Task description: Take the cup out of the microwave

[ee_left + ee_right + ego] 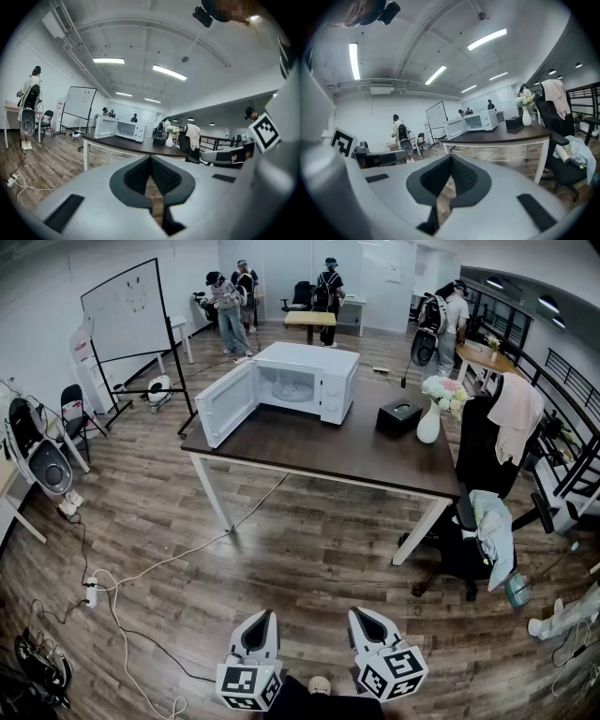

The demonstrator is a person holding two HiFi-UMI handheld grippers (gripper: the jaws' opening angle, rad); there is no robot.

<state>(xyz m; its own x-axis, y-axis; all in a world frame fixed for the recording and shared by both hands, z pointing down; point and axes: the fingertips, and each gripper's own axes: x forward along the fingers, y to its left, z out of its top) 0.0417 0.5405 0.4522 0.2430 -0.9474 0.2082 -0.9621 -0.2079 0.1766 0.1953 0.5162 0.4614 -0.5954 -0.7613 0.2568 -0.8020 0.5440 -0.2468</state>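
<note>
A white microwave (309,381) stands at the back of a dark-topped table (328,451), its door (225,402) swung wide open to the left. Its lit cavity shows a pale round shape I cannot make out as a cup. Both grippers are low at the near edge of the head view, far from the table. My left gripper (265,617) and right gripper (360,614) are side by side, each shut with nothing between the pads. The microwave is small and distant in the left gripper view (125,129) and the right gripper view (476,122).
A black box (398,416) and a white vase of flowers (429,418) sit on the table's right side. Chairs draped with clothes (497,442) stand to its right. Cables and a power strip (91,592) lie on the wooden floor at left. Several people stand at the back.
</note>
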